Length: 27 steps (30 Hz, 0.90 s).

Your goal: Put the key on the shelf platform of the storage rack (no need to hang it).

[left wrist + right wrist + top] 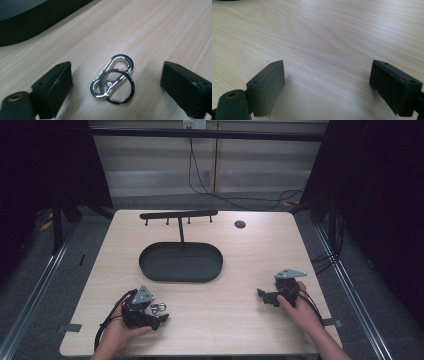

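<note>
One pale wooden table (250,265) carries everything here, and most of its top is bare grain. The largest thing on it is a dark oval tray (181,262) with a low wall, set toward the far middle. Behind the tray rises a black T-shaped rack (179,214): a thin post with a crossbar from which short pegs hang down. To the right of the rack, near the far edge, a small dark round disc (240,224) lies in the tabletop.

At the near left, the left gripper (157,316) rests low over the table with its jaws spread wide. Between them, touching neither pad, lies a shiny metal carabiner clip (112,76) with a split key ring (121,86) threaded through its lower loop; both lie flat on the wood. In the high view the clip sits just beside the left gripper's tip, well short of the tray, with open table between clip and tray and nothing across that stretch.

At the near right, the right gripper (264,296) is held just above the table, well apart from the clip. Its jaws also stand wide, with only wood grain between the pads.
</note>
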### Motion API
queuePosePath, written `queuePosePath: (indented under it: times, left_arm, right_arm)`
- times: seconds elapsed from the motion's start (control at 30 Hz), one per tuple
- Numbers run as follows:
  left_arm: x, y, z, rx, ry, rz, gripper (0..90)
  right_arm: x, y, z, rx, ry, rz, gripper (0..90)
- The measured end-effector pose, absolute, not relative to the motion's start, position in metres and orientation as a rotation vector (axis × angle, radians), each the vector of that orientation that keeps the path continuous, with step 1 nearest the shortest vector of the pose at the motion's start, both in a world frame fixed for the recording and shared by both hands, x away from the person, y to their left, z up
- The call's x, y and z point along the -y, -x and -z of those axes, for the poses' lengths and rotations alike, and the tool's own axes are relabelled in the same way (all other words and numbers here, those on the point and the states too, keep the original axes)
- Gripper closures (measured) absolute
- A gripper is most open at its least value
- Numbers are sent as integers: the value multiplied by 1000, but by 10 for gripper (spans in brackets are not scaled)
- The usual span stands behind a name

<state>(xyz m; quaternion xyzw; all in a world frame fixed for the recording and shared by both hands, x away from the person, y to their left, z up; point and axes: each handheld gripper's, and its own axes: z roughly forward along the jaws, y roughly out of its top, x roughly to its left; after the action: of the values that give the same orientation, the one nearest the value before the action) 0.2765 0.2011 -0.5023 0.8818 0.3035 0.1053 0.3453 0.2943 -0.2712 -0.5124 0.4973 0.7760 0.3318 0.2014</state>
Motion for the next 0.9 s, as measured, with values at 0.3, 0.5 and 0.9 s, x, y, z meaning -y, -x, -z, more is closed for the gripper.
queuePosePath:
  times: [0.3, 0.5, 0.9]
  left_arm:
    - [-194, -278, 488, -835, -2439, -231, 201]
    - [-189, -281, 479, -854, -2518, -217, 220]
    - [-184, -291, 467, -885, -2582, -142, 327]
  right_arm:
    - [271, -294, 512, -2167, -1389, -926, 124]
    - [271, -294, 512, -2167, -1389, -926, 124]
    - [271, -294, 512, -2167, -1387, -927, 124]
